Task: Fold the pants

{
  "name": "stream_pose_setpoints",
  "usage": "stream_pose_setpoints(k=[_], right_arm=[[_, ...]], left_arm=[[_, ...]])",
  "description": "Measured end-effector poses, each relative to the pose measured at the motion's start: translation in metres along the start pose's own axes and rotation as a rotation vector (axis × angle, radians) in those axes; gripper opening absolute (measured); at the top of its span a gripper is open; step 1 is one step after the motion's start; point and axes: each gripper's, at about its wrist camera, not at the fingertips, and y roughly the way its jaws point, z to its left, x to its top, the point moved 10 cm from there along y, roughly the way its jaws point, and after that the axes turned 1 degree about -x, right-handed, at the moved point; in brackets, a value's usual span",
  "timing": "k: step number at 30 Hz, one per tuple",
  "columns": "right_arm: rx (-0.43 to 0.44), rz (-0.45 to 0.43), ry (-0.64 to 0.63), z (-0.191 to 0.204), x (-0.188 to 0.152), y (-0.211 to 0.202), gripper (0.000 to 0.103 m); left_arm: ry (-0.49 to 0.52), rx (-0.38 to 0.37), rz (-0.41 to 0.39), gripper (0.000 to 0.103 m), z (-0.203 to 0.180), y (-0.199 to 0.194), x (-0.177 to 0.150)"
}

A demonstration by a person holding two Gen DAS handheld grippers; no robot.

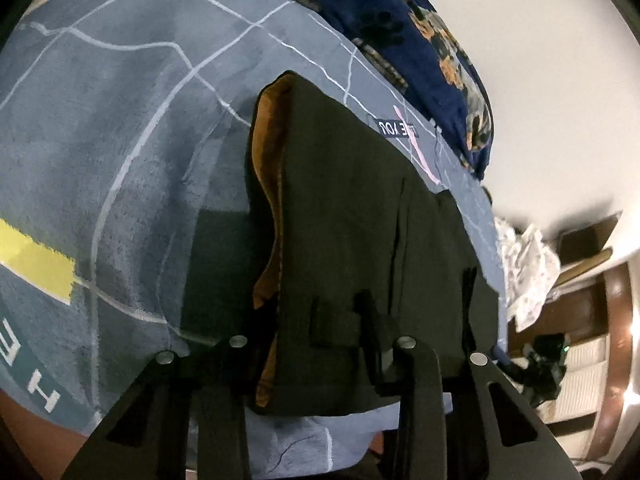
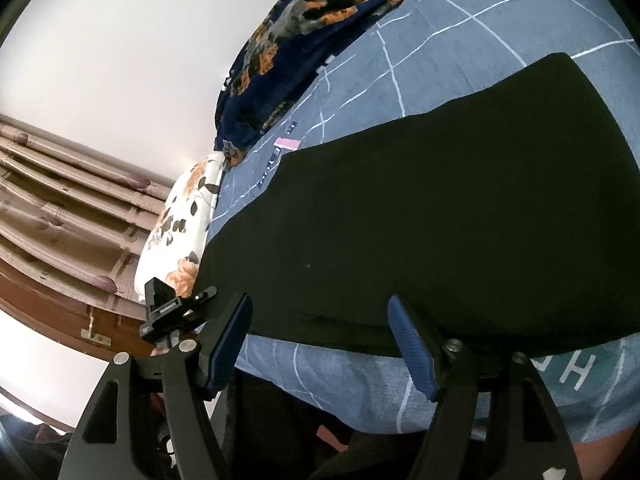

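Blue ribbed pads (image 2: 412,344) on the right gripper (image 2: 320,344) stand wide apart, holding nothing, just short of the near edge of the black pants (image 2: 420,216). Those pants lie spread flat on the grey-blue bedspread (image 2: 460,24) with its white line pattern. Beyond the pants, at the far edge of the bedspread, sits a rumpled navy blanket (image 2: 288,60) with orange print, and a white floral pillow (image 2: 176,232) lies off the pants' left end. Seen from the left gripper (image 1: 304,340), the pants (image 1: 352,220) show an orange-brown lining (image 1: 266,184) along their left edge (the fabric there is turned up slightly). Its dark fingers reach over the pants' near end, but I cannot tell whether they pinch cloth or stand open.
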Motion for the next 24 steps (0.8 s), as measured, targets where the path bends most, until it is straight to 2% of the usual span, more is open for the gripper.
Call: stream_pose_setpoints(k=[4, 6, 8, 13, 18, 24], right_arm=[[-0.004, 0.004, -0.003, 0.000, 0.000, 0.000, 0.069], [-0.003, 0.002, -0.002, 0.000, 0.000, 0.000, 0.069], [0.004, -0.010, 0.003, 0.000, 0.002, -0.002, 0.069], [0.075, -0.036, 0.073, -0.003, 0.010, -0.006, 0.069], [0.164, -0.066, 0.099, 0.008, 0.024, -0.016, 0.069], [0.370, -0.108, 0.219, 0.017, 0.045, -0.028, 0.071]], left_arm=[[0.045, 0.045, -0.017, 0.029, -0.008, -0.007, 0.001], [0.069, 0.051, -0.049, 0.027, -0.024, -0.019, 0.005], [0.122, 0.029, -0.082, 0.027, -0.053, -0.032, 0.009], [0.298, -0.116, -0.123, 0.027, -0.168, -0.050, 0.012], [0.430, -0.224, -0.062, 0.026, -0.262, -0.023, -0.007], [0.515, -0.284, 0.062, 0.026, -0.329, 0.047, -0.046]])
